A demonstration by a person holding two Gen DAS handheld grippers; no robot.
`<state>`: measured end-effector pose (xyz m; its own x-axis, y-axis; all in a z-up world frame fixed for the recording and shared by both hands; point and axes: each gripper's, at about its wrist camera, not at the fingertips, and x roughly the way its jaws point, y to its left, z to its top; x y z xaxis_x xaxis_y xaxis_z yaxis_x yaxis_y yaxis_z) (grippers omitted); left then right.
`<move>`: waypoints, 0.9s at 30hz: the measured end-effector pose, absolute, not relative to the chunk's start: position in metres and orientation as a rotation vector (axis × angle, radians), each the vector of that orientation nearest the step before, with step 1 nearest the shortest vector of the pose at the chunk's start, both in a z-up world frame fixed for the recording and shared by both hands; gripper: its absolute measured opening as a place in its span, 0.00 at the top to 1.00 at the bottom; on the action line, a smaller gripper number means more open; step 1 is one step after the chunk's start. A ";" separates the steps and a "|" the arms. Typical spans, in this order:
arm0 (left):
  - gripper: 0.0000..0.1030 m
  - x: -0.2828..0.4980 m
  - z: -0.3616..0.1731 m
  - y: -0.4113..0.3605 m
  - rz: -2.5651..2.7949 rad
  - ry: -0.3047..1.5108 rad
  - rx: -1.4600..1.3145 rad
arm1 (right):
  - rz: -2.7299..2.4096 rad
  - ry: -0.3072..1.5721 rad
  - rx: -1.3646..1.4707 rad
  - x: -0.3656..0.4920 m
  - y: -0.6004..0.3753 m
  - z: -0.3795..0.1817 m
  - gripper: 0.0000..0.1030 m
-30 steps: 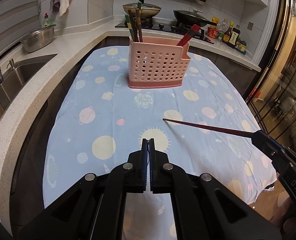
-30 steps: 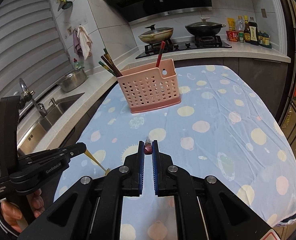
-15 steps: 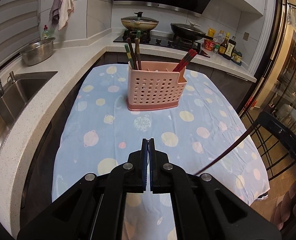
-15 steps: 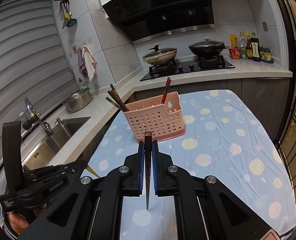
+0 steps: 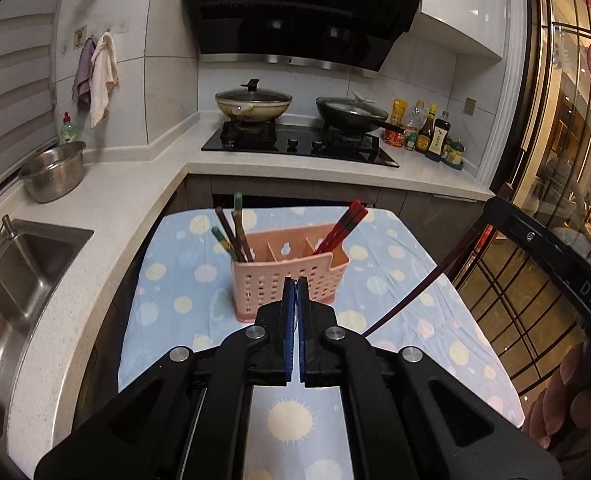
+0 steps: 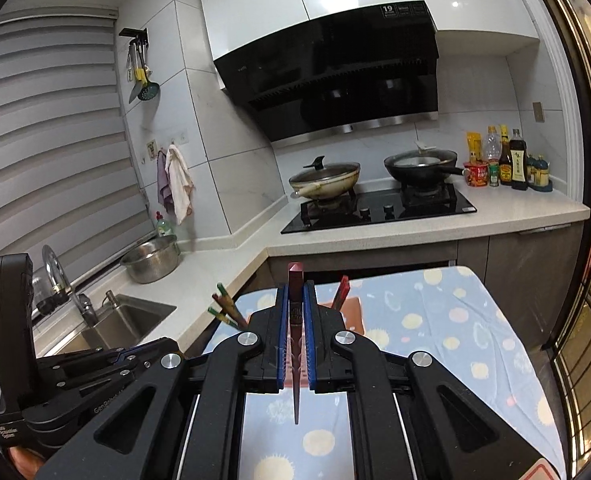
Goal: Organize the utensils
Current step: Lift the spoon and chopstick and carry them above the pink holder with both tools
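Right wrist, slim tapered chopstick [image 6: 296,344], perforated pink caddy [image 5: 291,278]

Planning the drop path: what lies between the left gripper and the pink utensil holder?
Only bare patterned tablecloth between left gripper and holder, per the left wrist view.

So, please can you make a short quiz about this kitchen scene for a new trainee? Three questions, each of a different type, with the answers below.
1. True or false: the right gripper is shut on a dark red chopstick.
2. Which section of the pink utensil basket holds the red chopsticks in the left wrist view? A) left B) middle C) right
3. Fill in: the left gripper is shut and holds ____.

Key: 1. True. 2. C; the green-tipped chopsticks stand in the left section. 3. Nothing that can be seen.
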<state>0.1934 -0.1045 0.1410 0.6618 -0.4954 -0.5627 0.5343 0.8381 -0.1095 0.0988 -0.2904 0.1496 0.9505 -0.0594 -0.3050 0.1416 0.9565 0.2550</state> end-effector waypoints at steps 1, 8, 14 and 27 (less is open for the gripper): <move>0.99 0.198 0.146 -0.107 -0.585 0.605 0.065 | -0.107 0.286 0.276 0.104 -0.292 0.155 0.93; 0.99 0.239 0.175 -0.126 -0.609 0.549 0.036 | -0.121 0.185 0.280 0.145 -0.307 0.190 0.93; 0.99 0.278 0.181 -0.137 -0.630 0.551 -0.010 | -0.130 0.157 0.272 0.188 -0.312 0.200 0.93; 0.99 0.330 0.144 -0.150 -0.596 0.642 -0.013 | -0.146 0.266 0.284 0.262 -0.323 0.162 0.93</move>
<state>0.3303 -0.1503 0.1439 0.6400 -0.5267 -0.5594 0.5187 0.8333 -0.1912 0.2619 -0.3234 0.1616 0.9545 -0.1050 -0.2791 0.1795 0.9497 0.2566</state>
